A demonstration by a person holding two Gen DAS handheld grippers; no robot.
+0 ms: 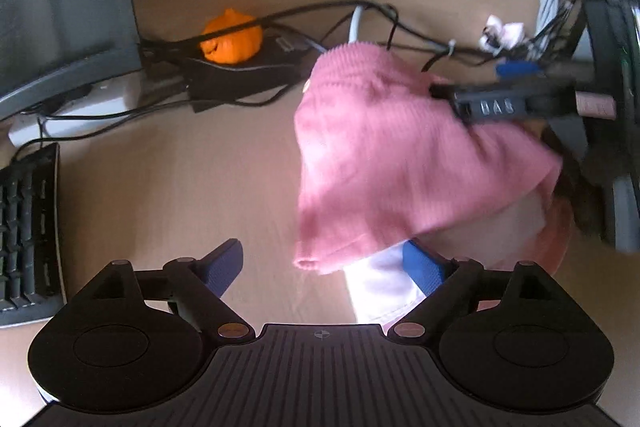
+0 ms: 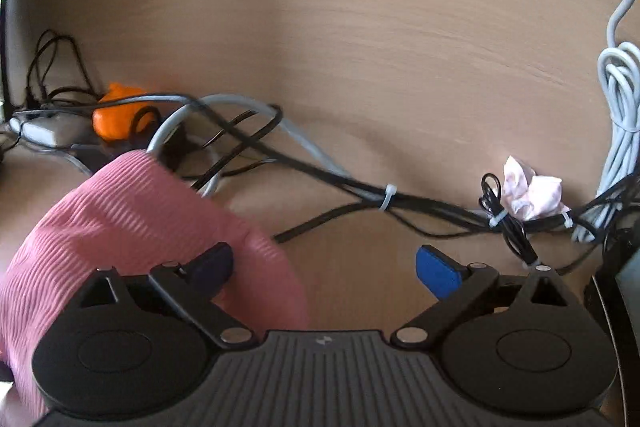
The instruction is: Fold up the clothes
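Observation:
A pink ribbed garment (image 1: 380,163) hangs in a tent shape over the wooden desk (image 1: 180,187), right of centre in the left wrist view. A white cloth (image 1: 376,291) lies under its near edge. My right gripper (image 1: 472,85) comes in from the right, one black finger pressed into the pink fabric's top. In the right wrist view my right gripper (image 2: 324,267) is open, and the pink garment (image 2: 120,227) drapes around its left finger. My left gripper (image 1: 324,267) is open just before the garment's lower hem, its right pad beside the white cloth.
A monitor (image 1: 60,7) and a keyboard (image 1: 28,235) stand at the left. Tangled black and grey cables (image 2: 320,179), an orange object (image 1: 232,39), a black box (image 1: 240,75) and a white power strip (image 1: 80,107) line the back. A crumpled tissue (image 2: 528,193) and a coiled white cable (image 2: 620,107) lie at the right.

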